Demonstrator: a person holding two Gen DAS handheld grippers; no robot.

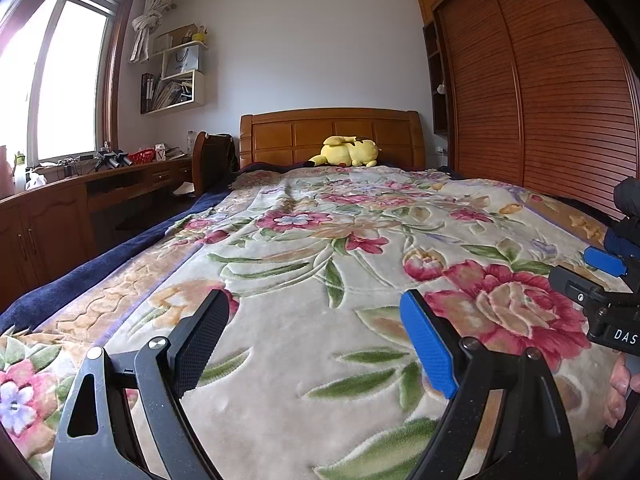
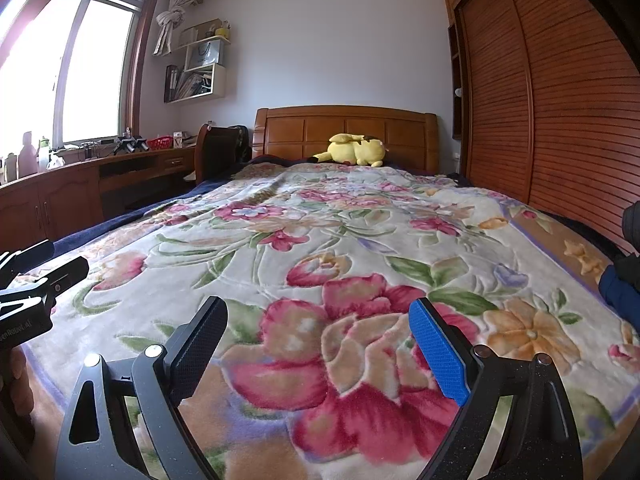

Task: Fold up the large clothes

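A floral blanket [image 1: 320,240] covers the bed, also seen in the right wrist view [image 2: 320,240]. My left gripper [image 1: 316,320] is open and empty, held just above the blanket near the foot of the bed. My right gripper [image 2: 318,326] is open and empty beside it. The right gripper also shows at the right edge of the left wrist view [image 1: 604,280]. The left gripper shows at the left edge of the right wrist view [image 2: 36,280]. A dark blue garment [image 2: 620,292] lies at the bed's right edge, mostly cut off by the frame.
A yellow plush toy [image 1: 348,152] lies by the wooden headboard [image 1: 332,132]. A wooden wardrobe [image 1: 540,100] stands along the right. A desk [image 1: 100,184] with clutter and a chair [image 1: 210,160] stand at the left under the window.
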